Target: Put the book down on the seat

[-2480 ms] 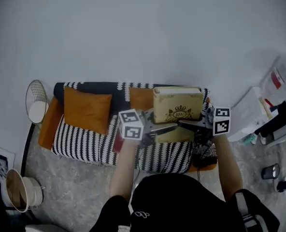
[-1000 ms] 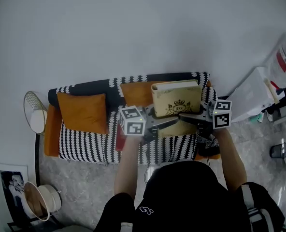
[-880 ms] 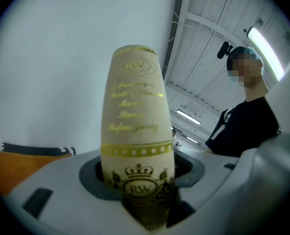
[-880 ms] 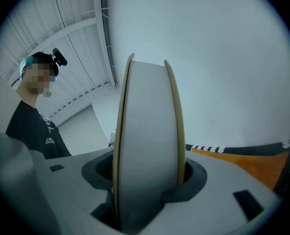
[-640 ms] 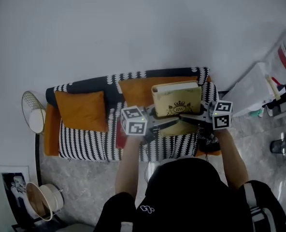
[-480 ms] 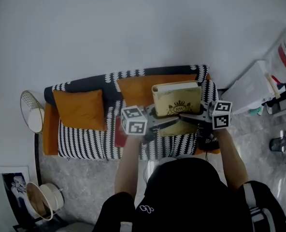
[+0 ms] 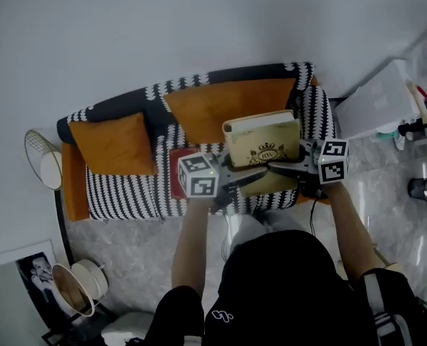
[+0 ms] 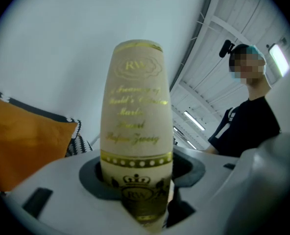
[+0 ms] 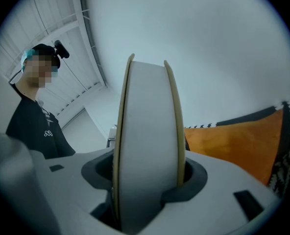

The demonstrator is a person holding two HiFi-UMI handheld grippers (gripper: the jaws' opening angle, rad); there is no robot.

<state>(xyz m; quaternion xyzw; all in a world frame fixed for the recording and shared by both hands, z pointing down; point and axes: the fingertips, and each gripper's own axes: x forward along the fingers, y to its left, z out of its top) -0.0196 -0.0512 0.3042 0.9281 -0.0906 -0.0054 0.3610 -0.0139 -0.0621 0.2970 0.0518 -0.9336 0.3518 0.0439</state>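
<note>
A thick cream book (image 7: 262, 148) with a gold crest is held upright between both grippers, above the right part of the black-and-white striped sofa seat (image 7: 127, 199). My left gripper (image 7: 249, 177) is shut on its spine end; in the left gripper view the gold-lettered spine (image 8: 136, 131) stands between the jaws of that gripper (image 8: 137, 182). My right gripper (image 7: 280, 167) is shut on the other end; in the right gripper view the white page edge (image 9: 147, 146) fills the gap of that gripper (image 9: 147, 182).
Two orange cushions (image 7: 112, 144) (image 7: 228, 107) lean on the sofa back. A flat red thing (image 7: 176, 170) lies on the seat by the left gripper. A wire basket (image 7: 40, 161) stands left, a woven basket (image 7: 76, 294) lower left, white boxes (image 7: 379, 99) right.
The person has stepped closer, so the sofa now lies more under the book, and a red thing on the seat has come into sight. Both grippers keep the same hold.
</note>
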